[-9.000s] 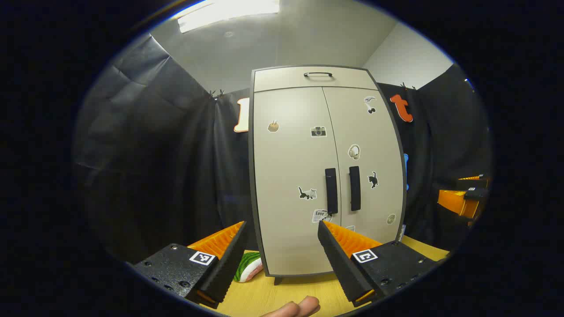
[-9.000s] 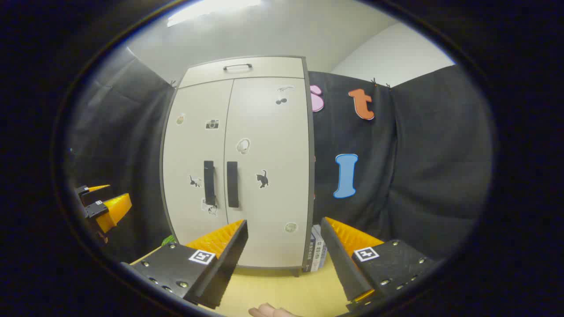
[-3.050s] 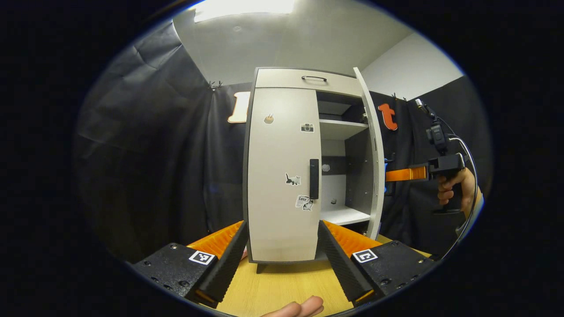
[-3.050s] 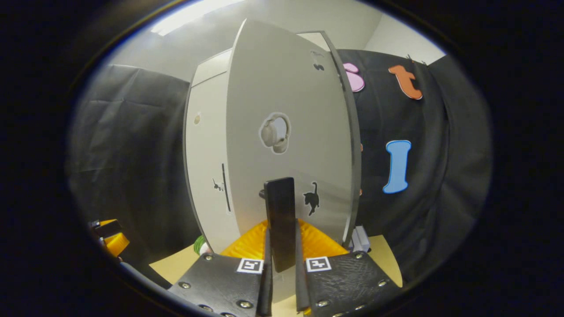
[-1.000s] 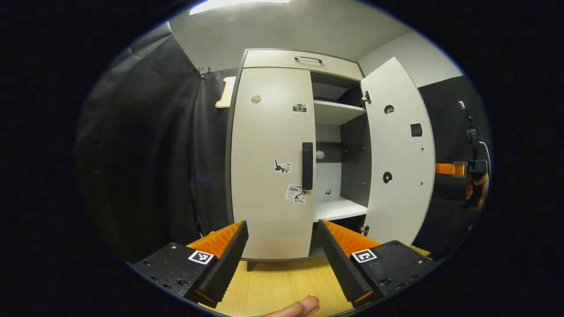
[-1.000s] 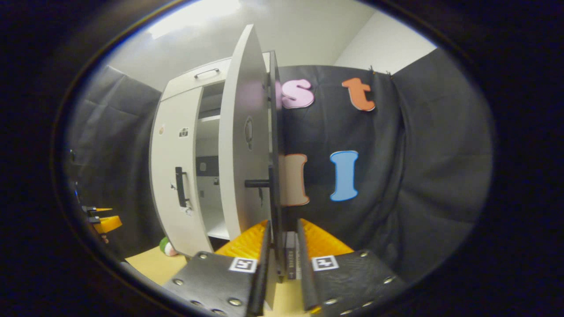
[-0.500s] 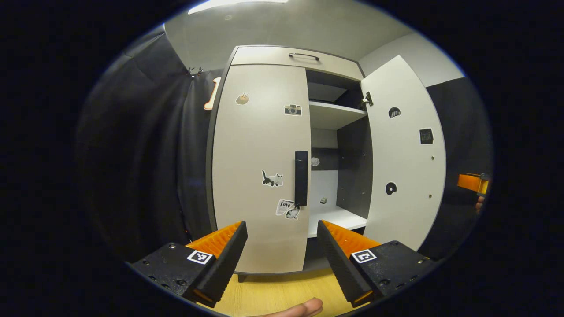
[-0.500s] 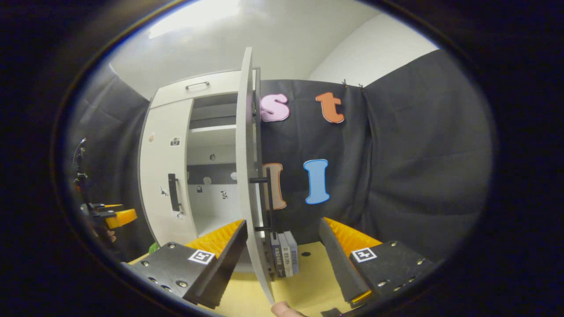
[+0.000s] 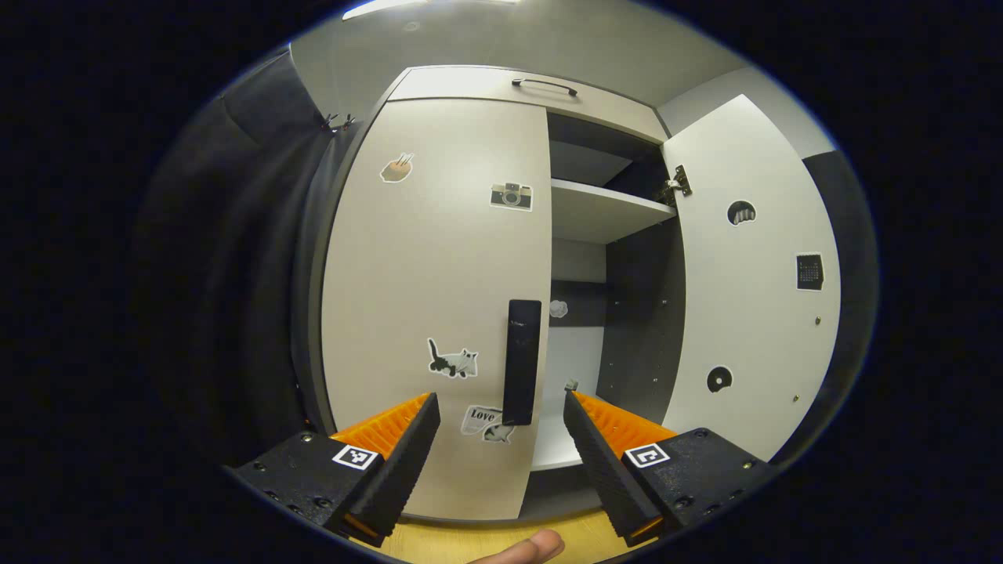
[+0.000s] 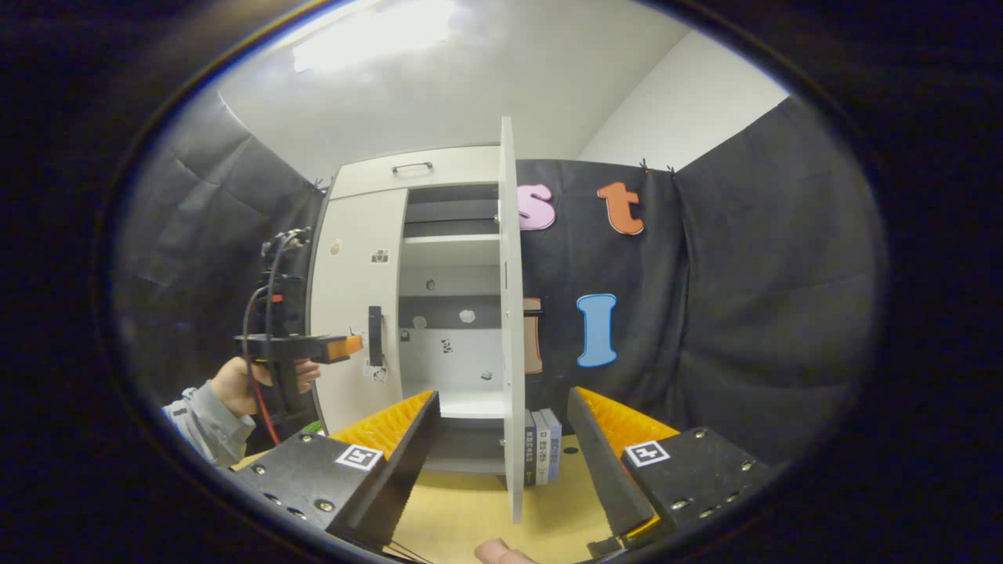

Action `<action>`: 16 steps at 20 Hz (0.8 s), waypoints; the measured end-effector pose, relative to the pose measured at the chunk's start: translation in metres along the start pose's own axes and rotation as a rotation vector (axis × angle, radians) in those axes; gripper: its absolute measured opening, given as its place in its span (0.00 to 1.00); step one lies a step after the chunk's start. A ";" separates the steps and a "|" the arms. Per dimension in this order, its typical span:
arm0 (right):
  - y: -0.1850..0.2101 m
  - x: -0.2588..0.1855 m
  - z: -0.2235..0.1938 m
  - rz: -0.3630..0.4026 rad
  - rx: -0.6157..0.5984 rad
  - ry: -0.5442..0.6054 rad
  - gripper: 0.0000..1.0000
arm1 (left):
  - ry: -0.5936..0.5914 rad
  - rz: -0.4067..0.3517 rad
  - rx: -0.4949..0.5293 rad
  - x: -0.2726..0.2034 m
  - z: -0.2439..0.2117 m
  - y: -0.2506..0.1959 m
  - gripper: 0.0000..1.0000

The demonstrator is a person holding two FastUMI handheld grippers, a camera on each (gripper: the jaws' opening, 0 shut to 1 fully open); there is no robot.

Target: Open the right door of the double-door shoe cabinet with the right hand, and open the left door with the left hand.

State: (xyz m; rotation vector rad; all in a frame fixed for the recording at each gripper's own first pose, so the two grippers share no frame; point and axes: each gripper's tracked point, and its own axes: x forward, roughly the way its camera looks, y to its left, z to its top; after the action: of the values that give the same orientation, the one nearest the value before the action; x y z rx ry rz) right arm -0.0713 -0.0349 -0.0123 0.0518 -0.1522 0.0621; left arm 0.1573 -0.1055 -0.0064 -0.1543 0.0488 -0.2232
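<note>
Black left-door handle [image 9: 523,362] sits ahead between my spread left gripper [image 9: 501,439]; right door [image 10: 509,313] open, right gripper [image 10: 501,439] spread, empty. Next I'd pinch that handle.

Staged recording booth, black cloth walls [image 10: 752,298] clipped up beneath a white ceiling [image 10: 486,86], sticker-covered shoe cabinet [image 9: 439,258] on a wooden tabletop [image 10: 470,517]

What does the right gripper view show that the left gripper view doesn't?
Right gripper view: books beside the cabinet, and a hand holding the left gripper, open, close to the handle. Left gripper view: the inner face of the right door, with its hinge. Both: left door shut, right door swung open, shelf inside.
</note>
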 end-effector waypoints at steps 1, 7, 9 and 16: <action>0.003 -0.005 0.000 0.007 0.016 -0.006 0.95 | 0.002 0.004 -0.003 0.008 0.001 -0.001 0.99; -0.003 -0.020 -0.013 0.006 0.043 -0.022 0.95 | 0.042 0.061 0.070 0.054 -0.008 0.000 0.98; -0.011 -0.024 -0.018 -0.009 0.055 -0.021 0.96 | 0.052 0.057 0.082 0.063 -0.012 -0.003 0.96; -0.023 -0.027 -0.028 -0.023 0.107 -0.013 0.96 | 0.081 0.109 0.102 0.083 -0.024 0.005 0.77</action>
State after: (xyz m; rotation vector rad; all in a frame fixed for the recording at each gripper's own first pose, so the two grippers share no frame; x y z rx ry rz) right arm -0.0926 -0.0574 -0.0451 0.1609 -0.1611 0.0469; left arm 0.2381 -0.1229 -0.0336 -0.0404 0.1262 -0.1224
